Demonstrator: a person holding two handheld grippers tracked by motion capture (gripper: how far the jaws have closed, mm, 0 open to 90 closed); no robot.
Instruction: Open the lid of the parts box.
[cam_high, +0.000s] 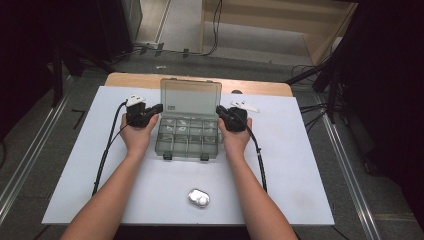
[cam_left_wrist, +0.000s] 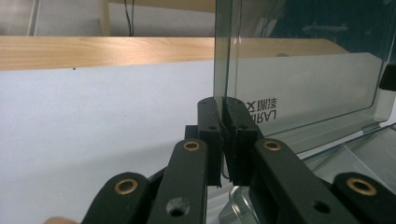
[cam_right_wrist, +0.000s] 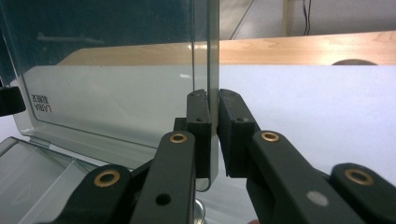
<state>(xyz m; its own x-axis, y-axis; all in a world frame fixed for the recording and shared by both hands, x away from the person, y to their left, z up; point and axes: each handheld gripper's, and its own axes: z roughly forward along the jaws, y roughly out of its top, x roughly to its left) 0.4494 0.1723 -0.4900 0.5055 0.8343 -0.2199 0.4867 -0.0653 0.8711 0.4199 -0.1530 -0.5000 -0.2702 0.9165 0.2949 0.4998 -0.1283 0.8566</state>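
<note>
- Organizer box (cam_high: 187, 137): a clear grey plastic case with divided compartments, placed at the centre of the high view on the white table sheet (cam_high: 300, 165). Two dark latches sit on its near edge.
- Lid (cam_high: 190, 99): open and standing roughly upright at the far edge of the box, just above the centre of the frame. A small dark label is at its lower left in the high view.
- Compartments: several hold small pale items; these are too small to identify.
- Left gripper (cam_high: 159, 107): located left of centre in the high view, held in the person's left hand (cam_high: 136, 135), jaws pointing toward the left side edge of the lid.
- Left gripper, own view (cam_left_wrist: 223, 135): the two black jaws are pressed together on the lid's side edge (cam_left_wrist: 226, 51), which rises vertically between them at centre frame. Mirrored label lettering shows through the lid panel to the right of the jaws.
- Right gripper (cam_high: 219, 109): located right of centre in the high view, held in the person's right hand (cam_high: 236, 139), jaws at the right side edge of the lid.
- Right gripper, own view (cam_right_wrist: 215, 135): both jaws pinch the lid's side edge (cam_right_wrist: 212, 46), one on each face, at centre frame.
- Earbud case (cam_high: 199, 198): a small white and silvery case, open, lying at lower centre of the high view, well apart from the box.
- Wooden table edge (cam_high: 135, 80): visible beyond the sheet at upper centre.
</note>
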